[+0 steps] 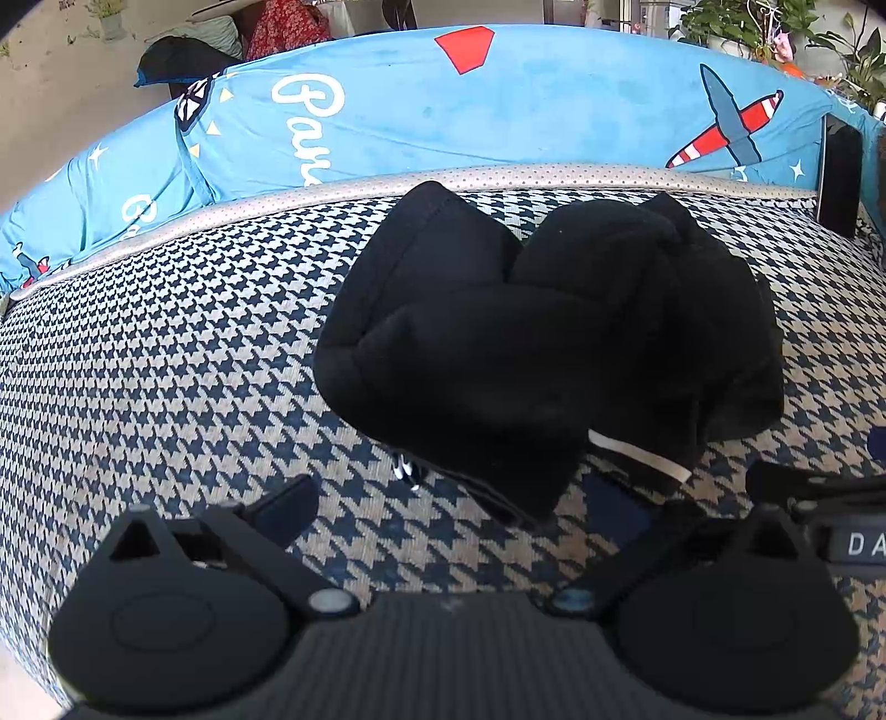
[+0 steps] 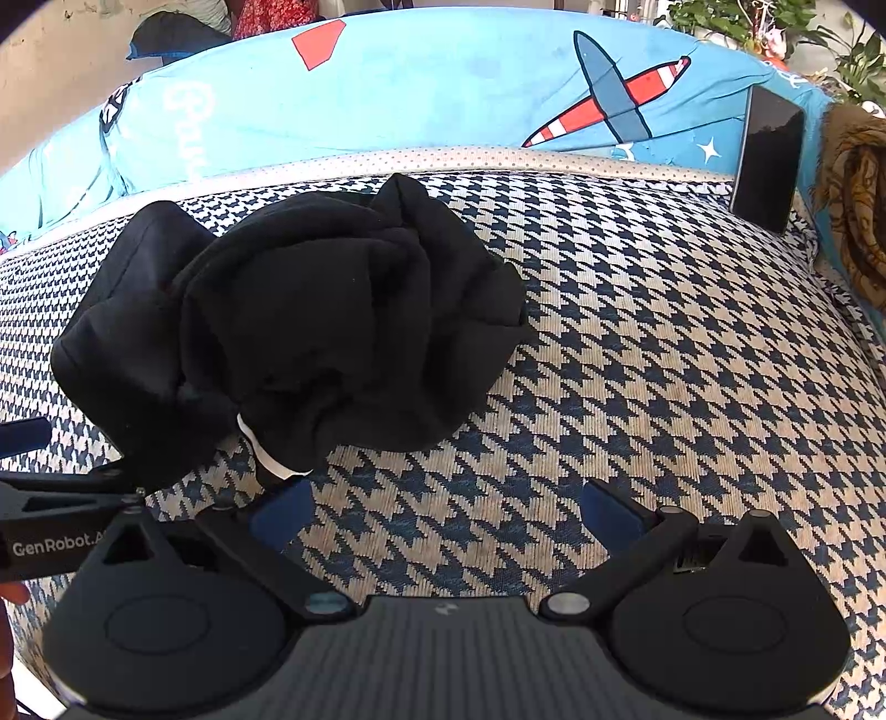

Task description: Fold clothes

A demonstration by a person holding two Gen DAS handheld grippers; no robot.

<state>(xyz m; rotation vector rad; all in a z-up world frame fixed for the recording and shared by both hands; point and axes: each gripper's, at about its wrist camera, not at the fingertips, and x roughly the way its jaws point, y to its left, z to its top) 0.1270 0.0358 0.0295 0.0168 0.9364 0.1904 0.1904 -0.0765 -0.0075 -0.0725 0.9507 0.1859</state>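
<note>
Hovering low over the cushion, I have my left gripper [image 1: 465, 498] spread wide with nothing between its fingers, and its tips sit just short of the near edge of the black garment [image 1: 542, 332]. My right gripper [image 2: 443, 509] is spread wide too and empty; its left finger is close to the garment's near corner, where a white tag [image 2: 266, 454] pokes out from under the folds.

The garment lies bunched in a heap on the houndstooth cushion [image 2: 664, 360], toward the back and left of centre as my right camera sees it. No hem, sleeve or collar shows clearly, so I judge the folding has barely begun and the cloth needs spreading flat first.

The main risk is pinching several layers at once. The black fabric hides its own creases, so I could close on a fold instead of an edge and lift the whole lump rather than open it. With my two grippers so near each other at the same corner, they may also bump or pull against one another. Dragging the cloth could carry it toward the cushion's back rim.

Behind the cushion runs a blue blanket with airplane print [image 1: 498, 111]. A dark phone [image 2: 767, 160] leans upright at the back right corner, well apart from the garment, though a wide spread could reach it. Potted plants [image 2: 747, 22] stand beyond it.
</note>
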